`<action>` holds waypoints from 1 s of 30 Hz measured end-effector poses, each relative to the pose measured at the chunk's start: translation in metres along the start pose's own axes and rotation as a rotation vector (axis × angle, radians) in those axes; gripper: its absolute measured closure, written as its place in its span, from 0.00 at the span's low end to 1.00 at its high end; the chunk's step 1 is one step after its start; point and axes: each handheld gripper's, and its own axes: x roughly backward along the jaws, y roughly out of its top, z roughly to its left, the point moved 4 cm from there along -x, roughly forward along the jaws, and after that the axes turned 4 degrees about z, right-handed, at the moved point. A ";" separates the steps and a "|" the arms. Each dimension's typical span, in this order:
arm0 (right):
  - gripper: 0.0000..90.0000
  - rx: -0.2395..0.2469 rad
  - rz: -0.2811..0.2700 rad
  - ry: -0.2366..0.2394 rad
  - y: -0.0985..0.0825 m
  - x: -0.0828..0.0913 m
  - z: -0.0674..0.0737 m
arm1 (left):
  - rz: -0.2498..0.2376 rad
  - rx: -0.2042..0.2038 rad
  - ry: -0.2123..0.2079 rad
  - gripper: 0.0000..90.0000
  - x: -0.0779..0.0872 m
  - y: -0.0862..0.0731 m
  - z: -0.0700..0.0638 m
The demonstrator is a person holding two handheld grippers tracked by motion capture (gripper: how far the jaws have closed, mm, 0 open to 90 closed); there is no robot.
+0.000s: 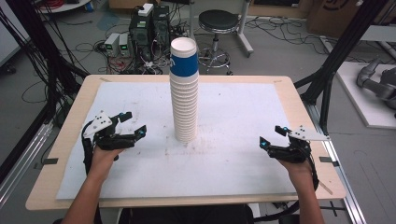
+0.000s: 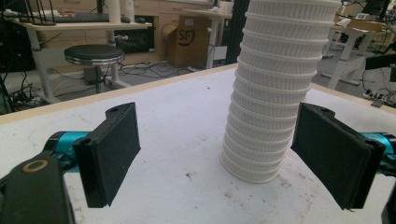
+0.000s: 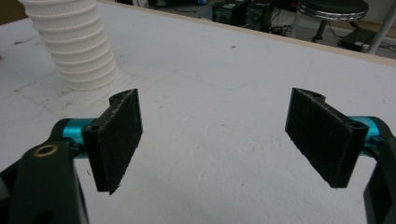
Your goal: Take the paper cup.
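A tall stack of nested white paper cups (image 1: 184, 91) stands upright near the middle of the table, on a white sheet (image 1: 233, 158) that covers most of the light wooden tabletop (image 1: 299, 100). The top cup carries a blue band below its open rim; the cups beneath show as close ribbed rings down to the base. Dark smudges and specks mark the sheet around the foot of the stack.

The left gripper (image 1: 132, 123) hovers to the left of the stack, near it but apart, held in the person's left hand (image 1: 103, 156), with a grey three-cornered plate on top. Its jaws stand wide apart with nothing between them. In the left gripper view the stack (image 2: 275, 93) rises just inside the right-hand black pad (image 2: 334, 151), beyond the jaws and not touched by them, leaning slightly in that view.

The right gripper (image 1: 272, 136) sits well to the right of the stack, near the table's right edge, in the person's right hand (image 1: 299, 165). Its jaws are also spread wide and empty. In the right gripper view the lower rings of the stack (image 3: 77, 44) show at the upper left, far from the pads.

Beyond the table's far edge stand a black round stool (image 1: 217, 21), computer boxes (image 1: 149, 25) and loose cables on the floor.
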 end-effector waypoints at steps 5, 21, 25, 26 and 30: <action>0.21 -0.006 -0.003 0.010 0.001 -0.002 -0.001 | 0.004 0.007 0.007 0.16 0.000 -0.001 0.003; 0.21 -0.013 -0.059 0.153 0.035 -0.020 0.020 | 0.017 0.006 -0.018 0.16 0.006 0.012 0.001; 0.21 0.023 -0.076 0.208 0.057 -0.031 0.033 | 0.012 0.012 -0.016 0.16 0.011 0.015 0.004; 0.21 0.035 -0.079 0.220 0.063 -0.033 0.036 | 0.013 0.015 -0.013 0.16 0.012 0.015 0.005; 0.21 0.076 -0.091 0.265 0.089 -0.046 0.048 | 0.025 0.013 -0.013 0.16 0.014 0.015 0.007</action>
